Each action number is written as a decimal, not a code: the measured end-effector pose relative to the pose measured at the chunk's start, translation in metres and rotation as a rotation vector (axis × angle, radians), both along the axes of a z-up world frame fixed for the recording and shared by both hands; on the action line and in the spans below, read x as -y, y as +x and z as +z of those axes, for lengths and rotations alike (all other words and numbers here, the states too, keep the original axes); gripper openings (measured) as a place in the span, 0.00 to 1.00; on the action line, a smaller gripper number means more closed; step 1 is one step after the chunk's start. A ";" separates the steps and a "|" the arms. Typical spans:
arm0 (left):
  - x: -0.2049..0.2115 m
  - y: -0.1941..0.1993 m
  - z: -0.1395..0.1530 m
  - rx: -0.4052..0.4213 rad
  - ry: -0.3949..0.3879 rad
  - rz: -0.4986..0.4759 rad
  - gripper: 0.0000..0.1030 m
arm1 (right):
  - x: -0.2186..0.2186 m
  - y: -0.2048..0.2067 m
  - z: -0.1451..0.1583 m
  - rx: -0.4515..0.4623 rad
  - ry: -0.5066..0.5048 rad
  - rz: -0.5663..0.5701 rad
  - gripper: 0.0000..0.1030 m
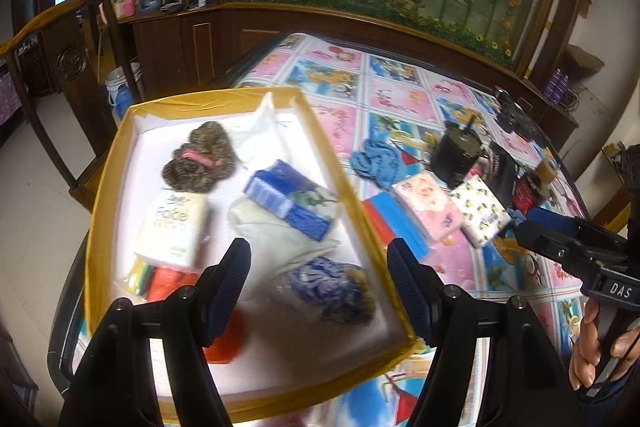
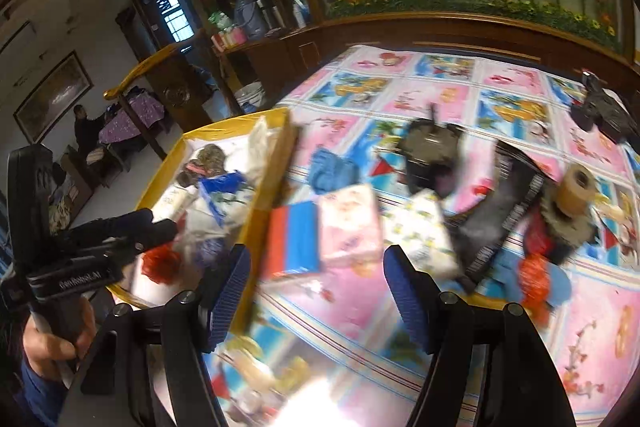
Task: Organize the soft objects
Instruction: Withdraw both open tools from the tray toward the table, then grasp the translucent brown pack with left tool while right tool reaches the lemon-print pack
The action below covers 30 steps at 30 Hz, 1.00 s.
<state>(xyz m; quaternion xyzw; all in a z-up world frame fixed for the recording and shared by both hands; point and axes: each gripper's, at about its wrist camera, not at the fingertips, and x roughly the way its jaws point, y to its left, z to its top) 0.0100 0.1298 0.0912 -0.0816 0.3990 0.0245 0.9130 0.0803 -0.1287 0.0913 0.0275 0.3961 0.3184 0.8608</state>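
While blur smears both views, the left gripper (image 1: 320, 279) hangs with jaws apart and empty over the yellow-rimmed box (image 1: 352, 179) of soft items; the right gripper (image 2: 316, 279), also spread and empty, hovers above tissue packs (image 2: 352, 223) right of it.

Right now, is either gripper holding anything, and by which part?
Nothing is held. The left gripper and the right gripper both stand open with nothing between their fingers.

Tissue packs (image 1: 448, 211) lie flat on the tablecloth — beside the filled yellow box (image 1: 344, 163).
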 end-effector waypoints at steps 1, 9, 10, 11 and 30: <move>0.007 0.003 -0.001 -0.006 0.004 -0.010 0.68 | 0.012 0.000 -0.002 -0.005 0.009 -0.018 0.71; 0.061 0.028 -0.015 -0.063 -0.001 -0.086 0.68 | 0.104 0.012 -0.014 -0.081 0.211 -0.165 0.71; 0.067 0.032 -0.016 -0.070 0.003 -0.094 0.68 | 0.107 0.013 -0.014 -0.086 0.231 -0.174 0.71; 0.072 0.037 -0.018 -0.074 0.011 -0.100 0.68 | 0.111 0.013 -0.013 -0.092 0.249 -0.182 0.71; 0.094 0.157 -0.064 -0.286 -0.123 -0.069 0.68 | 0.126 0.015 -0.012 -0.132 0.335 -0.208 0.71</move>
